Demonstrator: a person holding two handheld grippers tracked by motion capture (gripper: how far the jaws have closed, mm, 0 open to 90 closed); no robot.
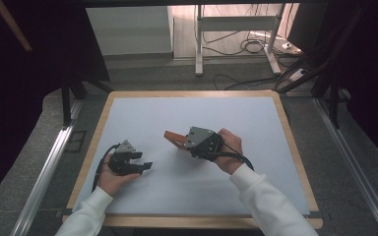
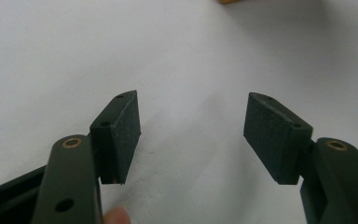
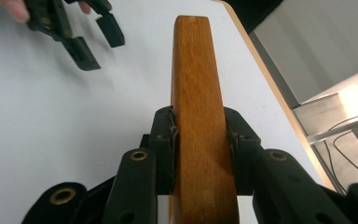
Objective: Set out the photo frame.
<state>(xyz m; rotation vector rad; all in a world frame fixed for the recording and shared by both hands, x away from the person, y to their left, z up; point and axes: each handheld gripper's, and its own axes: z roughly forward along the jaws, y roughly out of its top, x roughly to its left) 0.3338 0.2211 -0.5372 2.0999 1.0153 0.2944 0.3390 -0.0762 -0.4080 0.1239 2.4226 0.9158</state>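
Note:
A long orange-brown wooden block [image 1: 173, 137] [image 3: 193, 70] sits between the jaws of my right gripper [image 1: 185, 143] [image 3: 199, 140]. Both pads press on its sides, and it sticks out forward past the fingertips, above the white table surface [image 1: 226, 118]. My left gripper [image 1: 143, 161] [image 2: 191, 135] rests near the table's front left, held in a hand. Its jaws stand wide apart with only bare white surface between them. The right gripper view also has the left gripper [image 3: 95, 42] at its upper left, some way from the block's tip.
The white surface has a wooden rim [image 1: 192, 93]. Metal rails [image 1: 44, 172] run along both sides of the table. Beyond the far edge, a white frame's legs [image 1: 199, 49] and loose cables [image 1: 246, 46] lie on the floor.

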